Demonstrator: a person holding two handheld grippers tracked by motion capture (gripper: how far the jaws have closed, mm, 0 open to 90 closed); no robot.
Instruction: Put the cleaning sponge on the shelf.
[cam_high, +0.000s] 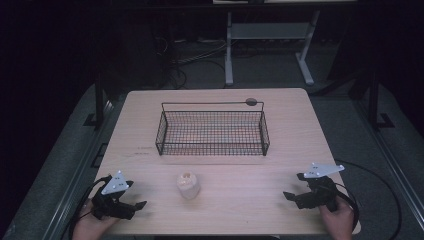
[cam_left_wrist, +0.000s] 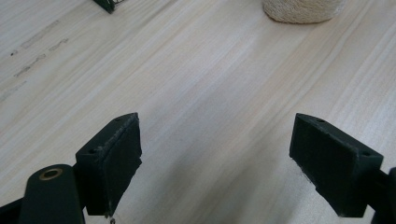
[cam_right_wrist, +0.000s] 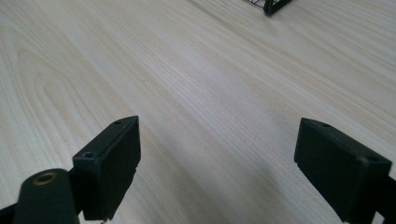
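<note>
A small pale, rough-textured roll (cam_high: 188, 184) stands upright on the wooden table (cam_high: 250, 180), in front of a black wire basket (cam_high: 212, 131). My left gripper (cam_high: 137, 207) rests at the front left corner, to the left of the roll, jaws wide open with bare wood between them. In the left gripper view (cam_left_wrist: 217, 163) the roll's base (cam_left_wrist: 302, 10) sits far ahead at the top edge. At the front right, my right gripper (cam_high: 292, 196) is also open and holds nothing; its own view (cam_right_wrist: 217, 165) looks over bare table.
The basket has a thin wire handle and a dark round item (cam_high: 251, 102) at its back right corner. One basket corner peeks in the left gripper view (cam_left_wrist: 107, 4) and the right gripper view (cam_right_wrist: 273, 5). Table legs and cables lie on the dark floor behind.
</note>
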